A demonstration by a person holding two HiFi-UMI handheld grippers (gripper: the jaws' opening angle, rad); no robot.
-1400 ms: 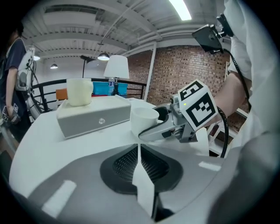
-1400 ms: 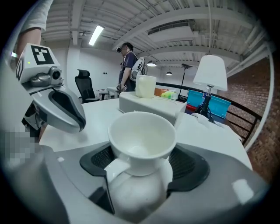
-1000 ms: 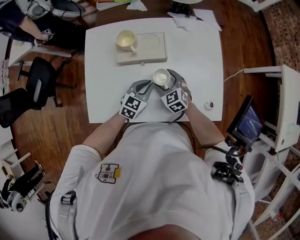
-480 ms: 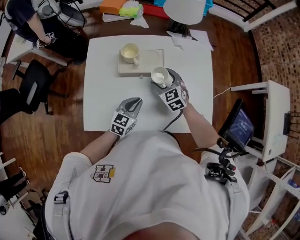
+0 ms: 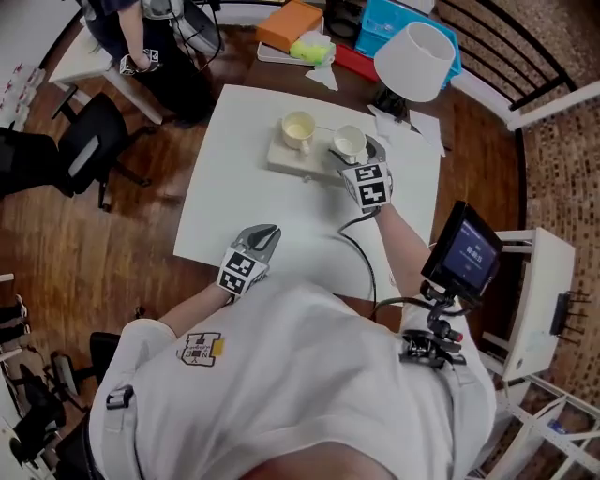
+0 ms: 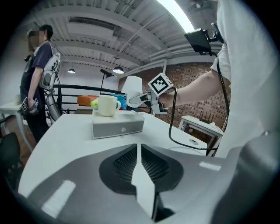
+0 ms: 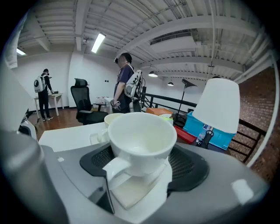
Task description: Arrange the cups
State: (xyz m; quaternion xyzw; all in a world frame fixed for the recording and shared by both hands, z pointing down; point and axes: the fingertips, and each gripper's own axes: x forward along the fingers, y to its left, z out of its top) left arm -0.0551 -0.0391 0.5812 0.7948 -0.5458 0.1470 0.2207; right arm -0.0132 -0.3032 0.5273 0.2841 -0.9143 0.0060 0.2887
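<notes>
A cream cup [image 5: 298, 128] stands on the left half of a pale block tray [image 5: 284, 157] at the far side of the white table [image 5: 234, 187]. My right gripper [image 5: 354, 146] is shut on a white cup [image 5: 350, 142], held over the tray's right end beside the cream cup. In the right gripper view the white cup [image 7: 140, 139] sits between the pads, handle toward the camera, with the cream cup [image 7: 112, 119] behind it. My left gripper [image 5: 265, 234] hangs shut and empty near the table's front edge. Its view shows the tray [image 6: 118, 125] and cream cup [image 6: 107, 105] ahead.
A lamp with a white shade [image 5: 415, 61], a blue bin [image 5: 398, 21] and an orange box [image 5: 291, 23] lie beyond the table. A screen on a stand [image 5: 466, 256] is at the right. A black office chair [image 5: 89, 155] and a person [image 5: 155, 33] are at the left.
The right gripper carried the white cup away from the table's middle, up and out to the tray beside the cream cup. The left gripper drew back toward the near edge.
</notes>
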